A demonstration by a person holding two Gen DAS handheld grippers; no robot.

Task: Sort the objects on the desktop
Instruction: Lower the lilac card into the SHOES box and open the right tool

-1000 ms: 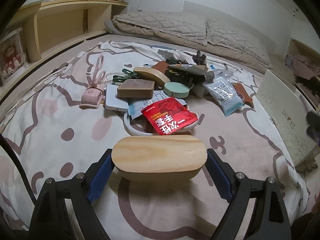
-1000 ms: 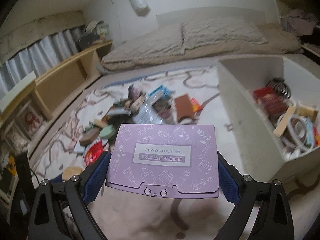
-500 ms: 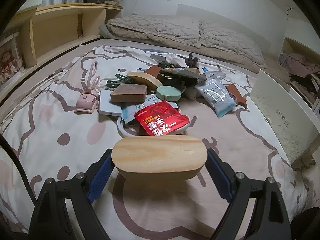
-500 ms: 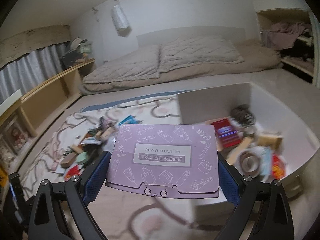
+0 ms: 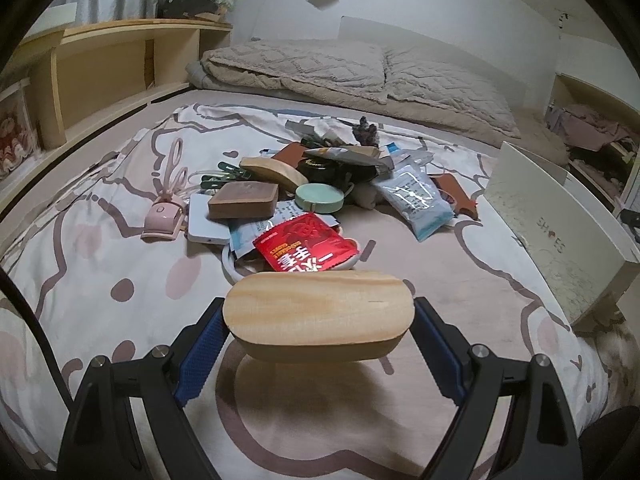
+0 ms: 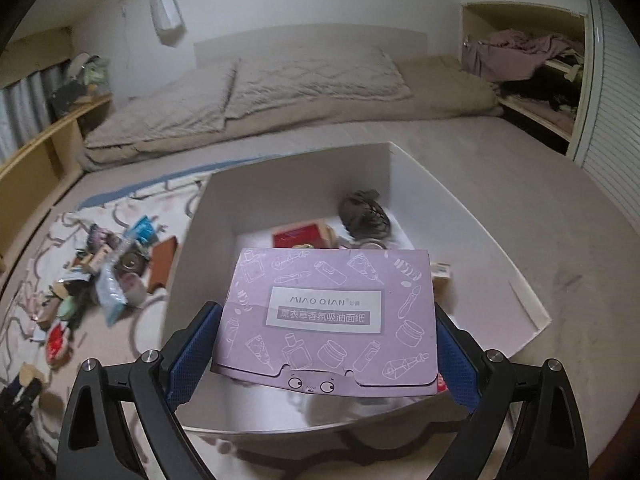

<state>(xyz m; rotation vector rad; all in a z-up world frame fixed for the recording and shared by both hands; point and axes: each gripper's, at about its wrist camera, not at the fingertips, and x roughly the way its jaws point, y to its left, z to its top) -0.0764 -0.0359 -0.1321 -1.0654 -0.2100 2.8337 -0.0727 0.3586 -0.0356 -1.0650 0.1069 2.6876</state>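
Your left gripper (image 5: 319, 320) holds a wood block (image 5: 319, 314) at the bottom middle of the left view. Both blue pads (image 5: 200, 354) press on the ends of the block, so the tongs are closed on it. The block hangs above the blanket (image 5: 92, 272), with its shadow under it.

Just past the block, in the middle of the frame, lies a pile of things. A red packet (image 5: 306, 248) is the closest one. Behind it sit a brown block (image 5: 243, 199), a round green tin (image 5: 319, 197) and another wood block (image 5: 274, 172). A pink curler (image 5: 166, 216) lies to the left of the pile. A clear blue bag (image 5: 416, 198) lies to the right. The white box (image 5: 556, 236) stands at the right edge of the frame, well apart from the pile.

Your right gripper (image 6: 322, 344) holds a purple packet (image 6: 326, 316) at the bottom middle of the right view. The tongs are closed on its two sides. The packet is up over the open white box (image 6: 460, 216), near its front wall. Inside the box, in the middle of the frame, you can see a red card (image 6: 298, 236) and a dark tangle (image 6: 362, 214) at the back. The pile (image 6: 104, 272) shows at the left of this frame, blurry, on the blanket beside the box.
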